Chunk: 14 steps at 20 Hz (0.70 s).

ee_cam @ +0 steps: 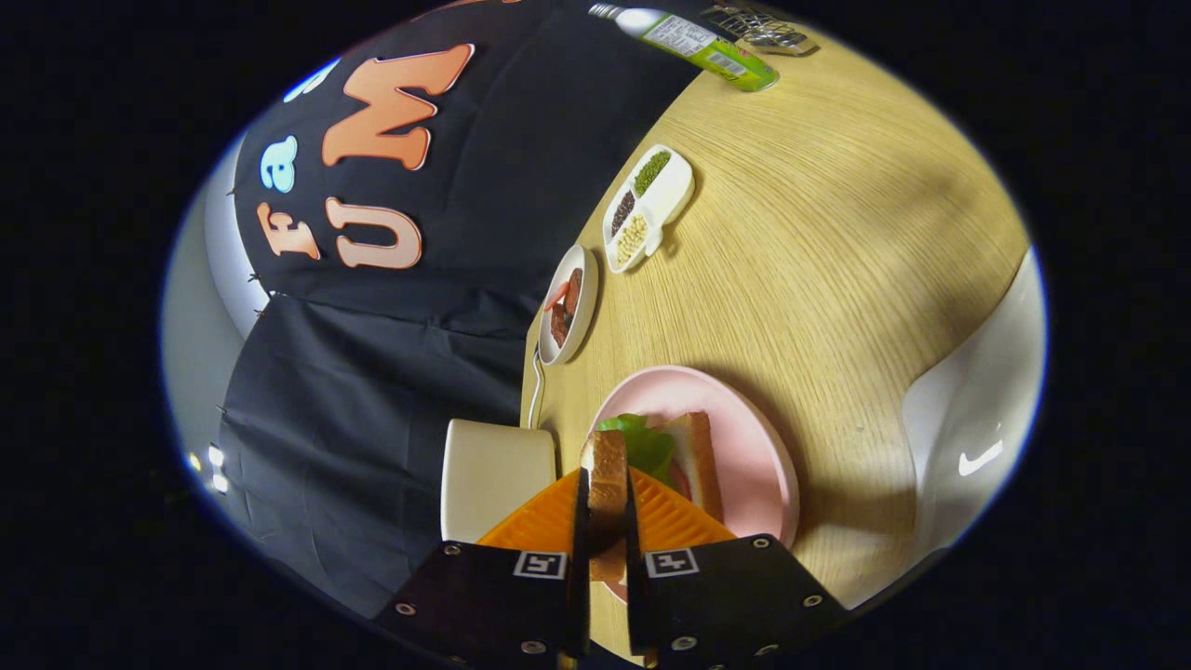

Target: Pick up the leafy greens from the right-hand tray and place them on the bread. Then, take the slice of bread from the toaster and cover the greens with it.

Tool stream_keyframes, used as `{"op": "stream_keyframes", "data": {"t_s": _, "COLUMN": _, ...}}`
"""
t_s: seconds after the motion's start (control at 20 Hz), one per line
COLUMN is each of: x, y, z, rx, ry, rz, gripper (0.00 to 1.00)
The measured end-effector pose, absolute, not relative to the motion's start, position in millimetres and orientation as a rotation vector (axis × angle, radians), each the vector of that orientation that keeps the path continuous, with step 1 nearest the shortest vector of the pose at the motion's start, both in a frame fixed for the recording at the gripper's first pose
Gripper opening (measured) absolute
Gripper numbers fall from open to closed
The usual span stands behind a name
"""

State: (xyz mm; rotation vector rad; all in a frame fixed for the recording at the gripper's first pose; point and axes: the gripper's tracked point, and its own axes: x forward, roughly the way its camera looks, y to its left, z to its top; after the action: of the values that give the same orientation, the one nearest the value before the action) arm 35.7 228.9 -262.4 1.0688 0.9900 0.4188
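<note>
Tongs (two-finger gripper) (607,521): both fingers pressed flat against the two faces of a slice of bread (606,484), which stands edge-on between them with its crust pointing forward. Grip closed on the slice.

Held slice of bread: raised over the near rim of the pink plate (772,447), just beside the stack that lies on it.

Pink plate: round, on the wooden table (837,242), directly ahead of the fingers.

Lower bread slice (700,461): lies on the pink plate, crust edge showing, with something red visible at its side.

Leafy greens (642,445): green, ruffled, resting on the lower bread slice, immediately beyond the held slice and partly hidden by it.

Toaster (493,475): cream-coloured body, at the table's edge next to the plate, beside the fingers; a white cord (536,391) runs from it along the table edge.

Small white dish (568,305): beyond the plate, near the table edge, holding reddish-brown food.

Divided white tray (649,207): further along, three compartments with green, dark and pale contents.

Green bottle (707,46): lying on its side at the far end of the table, next to a metallic object too small to identify.

Person: a white sleeve (977,409) at the table's side, well apart from the plate.
</note>
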Motion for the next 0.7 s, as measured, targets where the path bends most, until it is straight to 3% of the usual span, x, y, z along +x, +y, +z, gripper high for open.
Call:
{"op": "stream_keyframes", "data": {"t_s": 0.05, "x": 40.4, "y": 222.4, "z": -257.8, "rx": 1.072, "ry": 0.963, "rz": 0.404, "gripper": 0.18}}
{"op": "stream_keyframes", "data": {"t_s": 0.2, "x": 49.4, "y": 204.7, "z": -242.0, "rx": 1.024, "ry": 0.899, "rz": 0.371, "gripper": 0.39}}
{"op": "stream_keyframes", "data": {"t_s": 0.4, "x": 56.1, "y": 180.9, "z": -200.5, "rx": 0.86, "ry": 0.758, "rz": 0.353, "gripper": 0.57}}
{"op": "stream_keyframes", "data": {"t_s": 0.7, "x": 66.6, "y": 136.2, "z": -114.9, "rx": 0.568, "ry": 0.416, "rz": 0.29, "gripper": 0.78}}
